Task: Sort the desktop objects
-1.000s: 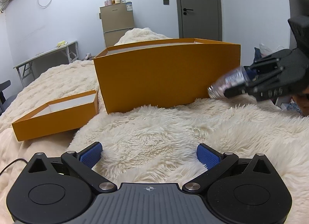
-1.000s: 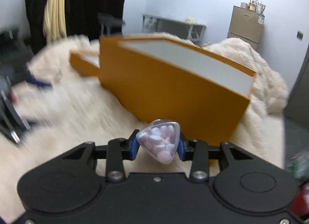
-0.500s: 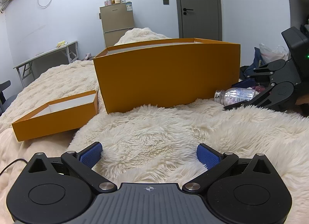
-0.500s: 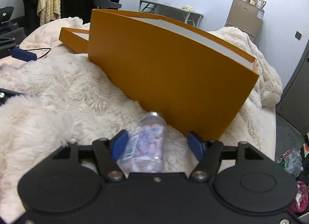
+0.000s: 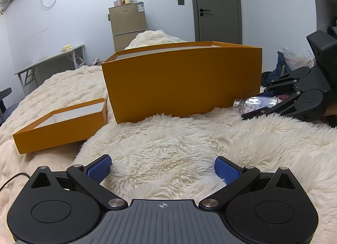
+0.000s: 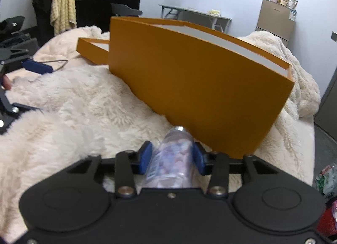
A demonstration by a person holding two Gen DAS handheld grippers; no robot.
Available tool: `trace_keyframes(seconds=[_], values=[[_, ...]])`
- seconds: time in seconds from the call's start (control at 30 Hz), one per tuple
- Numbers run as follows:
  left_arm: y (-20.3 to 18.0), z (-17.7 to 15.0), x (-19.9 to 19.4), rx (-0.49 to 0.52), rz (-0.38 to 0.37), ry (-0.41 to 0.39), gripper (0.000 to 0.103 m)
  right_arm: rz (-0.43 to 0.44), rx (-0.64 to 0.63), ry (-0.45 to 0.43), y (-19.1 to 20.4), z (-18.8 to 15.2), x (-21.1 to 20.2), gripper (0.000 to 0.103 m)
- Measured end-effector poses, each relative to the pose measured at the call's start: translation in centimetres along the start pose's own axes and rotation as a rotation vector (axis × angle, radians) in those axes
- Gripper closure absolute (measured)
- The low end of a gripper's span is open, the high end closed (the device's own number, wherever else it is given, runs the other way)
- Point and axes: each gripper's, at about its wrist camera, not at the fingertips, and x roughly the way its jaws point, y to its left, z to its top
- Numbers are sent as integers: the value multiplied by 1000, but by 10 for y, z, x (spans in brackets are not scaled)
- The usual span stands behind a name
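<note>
Bottle (image 6: 171,157) first: I see a small clear bottle full of pink and purple pills, lying on its side between the two blue pads of my right gripper (image 6: 172,155). The pads sit right against its sides, one on each side, so the gripper is pinching the bottle. Its silver cap end points away from me, toward the big orange box (image 6: 195,88). The cap is just beside the front wall of that box, near its right corner. I cannot tell if the cap touches the wall.

From my left wrist camera I see the same bottle (image 5: 254,104) low on the fluffy white blanket (image 5: 168,138), with the right gripper (image 5: 267,103) around it at the far right.

My left gripper (image 5: 162,167) is spread wide. Its blue pads (image 5: 99,167) hold nothing, and only blanket lies between them. It is well apart from the bottle.

A flat orange lid (image 5: 61,124) lies open side up on the left, just beside the big box.
</note>
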Motion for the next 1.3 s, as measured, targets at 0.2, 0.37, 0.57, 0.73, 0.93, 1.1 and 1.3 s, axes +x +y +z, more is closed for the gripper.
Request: trace_keyframes(seconds=[0.2,0.37,0.57,0.73,0.93,1.1,1.3], values=[[-1,0,-1,1,1,0,0,47,33,-28,-7,2,-13,64],[-1,0,-1,1,0,0,0,18,-18,0,-9,0,-34,64],[1,1,1,2,0,1,0,-46,-70,51,-10,-7,-45,59],[0,0,0,2,1,1,0,-35,-46,14,-14,-7,-49,48],[-1,0,0,3,1,1,0,-16,47,-137,-26,-1,-82,10],[0,0,0,3,1,1,0,-13,63,-219,-30,0,-94,0],[-1,1,-1,3,0,2,0,55,94,-232,-35,-1,-94,0]])
